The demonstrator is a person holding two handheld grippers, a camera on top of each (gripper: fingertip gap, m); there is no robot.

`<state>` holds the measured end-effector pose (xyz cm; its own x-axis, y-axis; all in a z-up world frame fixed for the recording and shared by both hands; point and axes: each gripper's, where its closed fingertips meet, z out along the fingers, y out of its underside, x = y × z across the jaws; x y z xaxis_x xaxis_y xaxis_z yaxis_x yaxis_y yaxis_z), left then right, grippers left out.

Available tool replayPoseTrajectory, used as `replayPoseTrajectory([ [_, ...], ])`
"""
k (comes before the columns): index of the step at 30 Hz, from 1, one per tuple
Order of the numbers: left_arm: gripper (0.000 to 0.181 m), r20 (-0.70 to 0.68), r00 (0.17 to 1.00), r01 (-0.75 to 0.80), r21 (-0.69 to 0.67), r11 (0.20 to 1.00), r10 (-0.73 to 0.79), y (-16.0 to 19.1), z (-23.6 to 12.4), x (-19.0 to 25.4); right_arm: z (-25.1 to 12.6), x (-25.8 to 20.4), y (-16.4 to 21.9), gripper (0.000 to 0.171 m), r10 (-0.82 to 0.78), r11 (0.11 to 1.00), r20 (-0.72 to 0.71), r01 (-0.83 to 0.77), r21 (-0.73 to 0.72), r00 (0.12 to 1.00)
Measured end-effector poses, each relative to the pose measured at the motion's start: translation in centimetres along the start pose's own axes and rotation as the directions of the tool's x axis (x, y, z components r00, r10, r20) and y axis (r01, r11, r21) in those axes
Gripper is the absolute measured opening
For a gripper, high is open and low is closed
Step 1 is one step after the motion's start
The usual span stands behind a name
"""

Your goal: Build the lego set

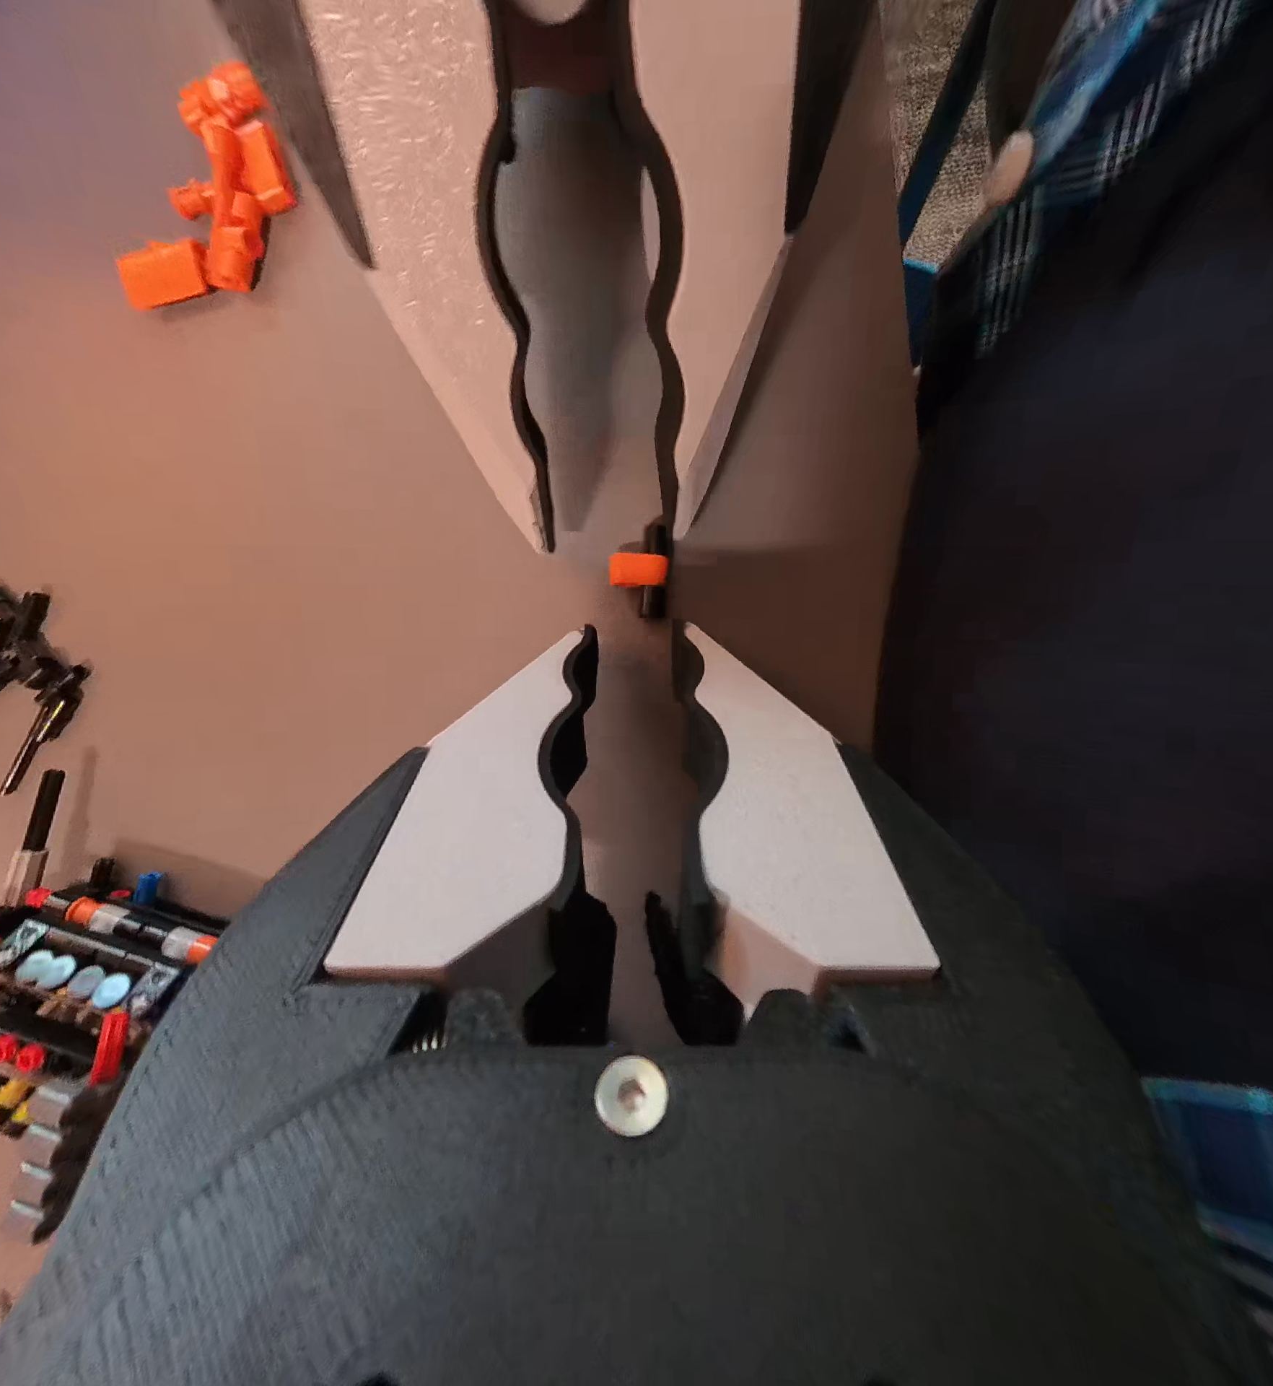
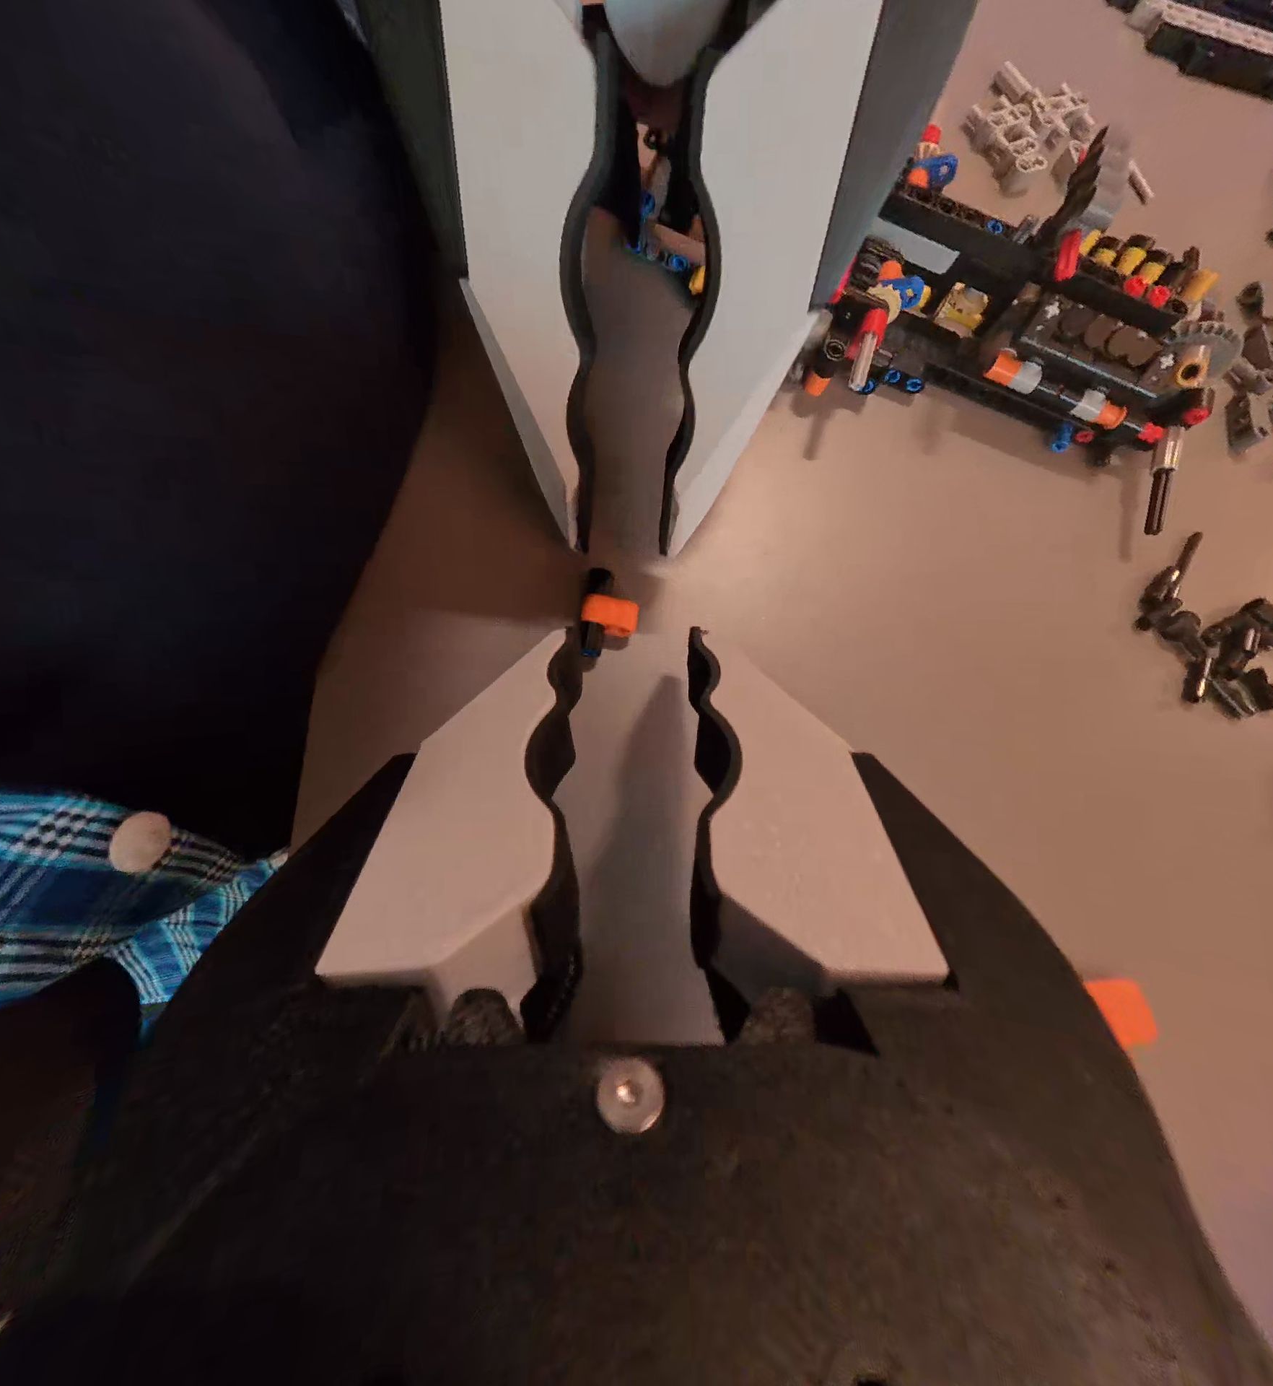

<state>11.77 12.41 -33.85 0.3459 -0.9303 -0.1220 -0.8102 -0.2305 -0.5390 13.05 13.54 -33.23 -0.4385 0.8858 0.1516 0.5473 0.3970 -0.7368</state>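
Note:
A small orange connector [image 1: 635,568] on a short black pin [image 1: 654,592] lies on the tan table [image 1: 281,487], close to its edge. My left gripper [image 1: 635,628] and my right gripper [image 2: 627,632] face each other tip to tip, with this piece in the narrow space between them. Both are open and neither touches the piece clearly. The piece sits off to one side, near one fingertip of each. The right gripper [image 1: 615,541] shows at the top of the left wrist view, the left gripper [image 2: 622,553] at the top of the right wrist view. The piece also shows in the right wrist view [image 2: 609,609].
A partly built black model [image 2: 1031,337] with red, yellow, blue and orange parts stands nearby and also shows in the left wrist view [image 1: 71,967]. There are loose piles of orange pieces [image 1: 221,187], black pieces [image 2: 1233,645] and grey pieces [image 2: 1031,127]. A person in dark clothes with plaid sleeves [image 2: 131,375] sits at the table edge. The tips of both grippers are at nearly the same place.

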Motion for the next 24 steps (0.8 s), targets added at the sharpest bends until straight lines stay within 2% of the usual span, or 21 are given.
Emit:
replayPoseTrajectory([
  [7,0.018,0.048,0.999,0.011,0.051,0.999,-0.014,-0.2,-1.6,-0.6,0.3,0.1,0.6,0.02,0.07,0.997,-0.054,-0.072,-0.022,0.996],
  [13,0.02,0.125,0.986,0.084,0.171,0.982,-0.106,0.0,-5.4,-2.5,-0.3,0.6,1.0,0.024,0.133,0.99,-0.108,-0.137,-0.031,0.985],
  [24,0.035,0.205,0.947,0.188,0.277,0.942,-0.249,3.3,-10.0,-4.4,-1.0,1.2,1.5,0.029,0.207,0.969,-0.208,-0.23,-0.093,0.956],
])
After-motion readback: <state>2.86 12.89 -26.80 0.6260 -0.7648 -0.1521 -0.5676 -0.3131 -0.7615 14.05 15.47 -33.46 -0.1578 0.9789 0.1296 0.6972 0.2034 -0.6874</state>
